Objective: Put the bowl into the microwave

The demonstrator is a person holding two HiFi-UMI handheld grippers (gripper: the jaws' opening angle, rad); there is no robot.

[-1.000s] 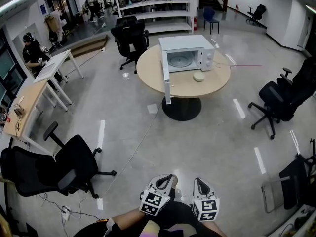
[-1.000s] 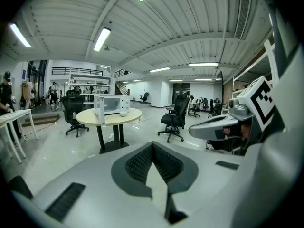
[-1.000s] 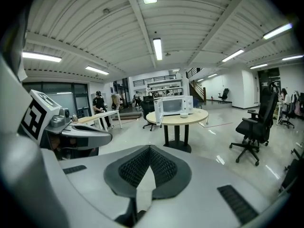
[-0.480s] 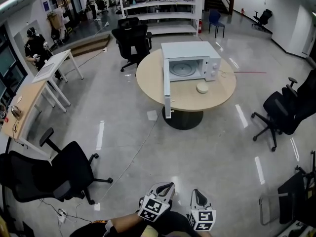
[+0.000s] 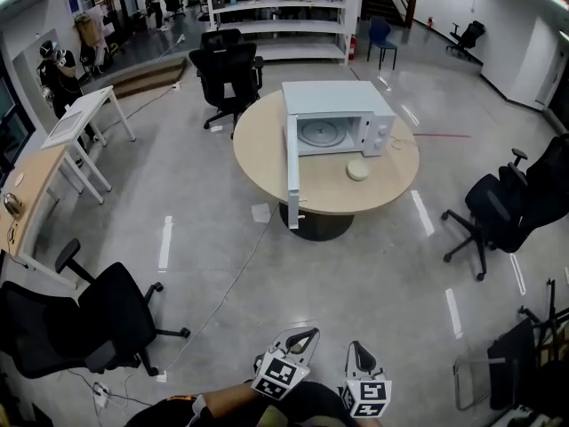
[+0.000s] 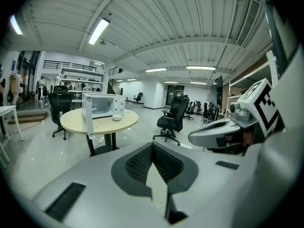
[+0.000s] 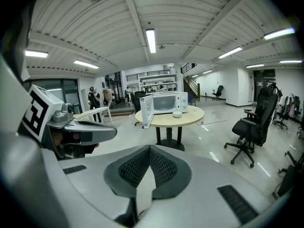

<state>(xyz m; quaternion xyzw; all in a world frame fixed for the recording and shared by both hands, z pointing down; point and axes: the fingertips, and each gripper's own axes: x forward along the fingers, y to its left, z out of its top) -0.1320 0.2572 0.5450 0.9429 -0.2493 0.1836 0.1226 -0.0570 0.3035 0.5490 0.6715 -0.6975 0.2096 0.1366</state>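
While the bowl [image 5: 357,169] sits on the counter [image 5: 267,154] by the door-open microwave [image 5: 342,105], the left tongs [image 5: 304,334] and right tongs [image 5: 358,349] hang closed, empty, well apart from it.

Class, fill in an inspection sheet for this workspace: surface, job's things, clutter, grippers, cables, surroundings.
Surface: round table, pale wooden top.
Job's things: microwave on it, door open, nothing inside; bowl on the table before it.
Clutter: pale sheet on the floor by the table's foot.
Grippers: left gripper and right gripper shut, empty, far from the table.
Cables: one cable across the floor.
Surroundings: office chairs, shelving, desks, a person.
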